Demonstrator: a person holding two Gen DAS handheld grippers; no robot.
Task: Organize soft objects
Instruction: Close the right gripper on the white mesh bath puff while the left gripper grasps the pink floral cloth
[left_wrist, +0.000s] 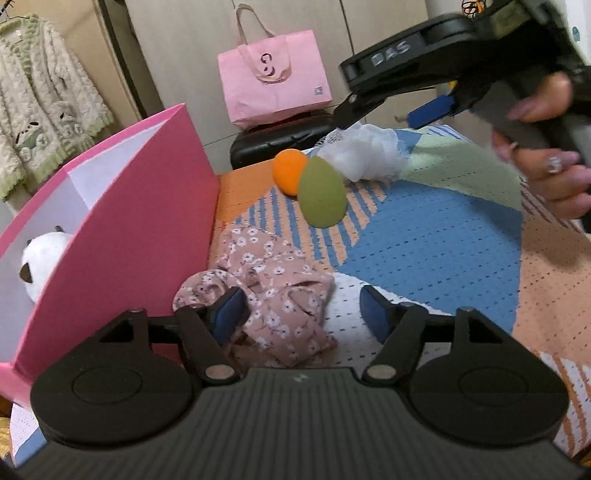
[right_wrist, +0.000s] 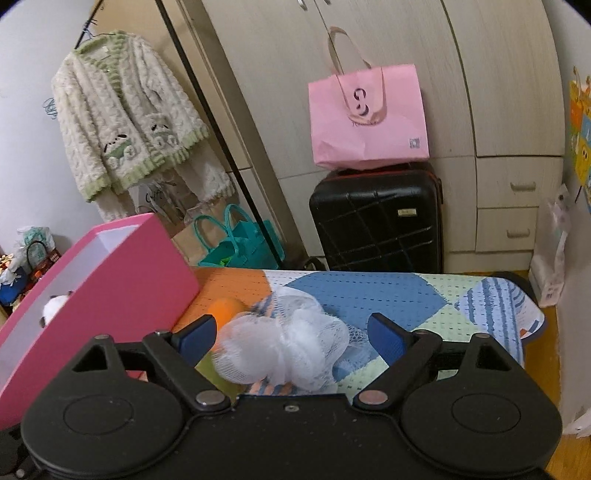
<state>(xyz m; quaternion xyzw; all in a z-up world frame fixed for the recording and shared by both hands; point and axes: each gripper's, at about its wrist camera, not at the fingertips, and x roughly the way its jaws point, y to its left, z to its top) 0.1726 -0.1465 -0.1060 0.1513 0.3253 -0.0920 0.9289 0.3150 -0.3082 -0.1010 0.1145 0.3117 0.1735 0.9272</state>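
Right wrist | patchwork blanket (right_wrist: 369, 291) | wardrobe (right_wrist: 498, 92) | both hand-held grippers spread, holding nothing

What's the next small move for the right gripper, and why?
Probably ease forward and down, then close on the white mesh pouf: the right gripper is open with the pouf between its pads but not pressed. The pink box stands on its left.

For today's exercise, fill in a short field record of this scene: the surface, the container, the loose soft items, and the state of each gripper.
surface: patchwork cloth
container: pink box, plush panda inside
loose items: floral fabric, green sponge, orange sponge, white mesh pouf
left gripper: open, straddling the floral fabric
right gripper: open, pouf between the jaws
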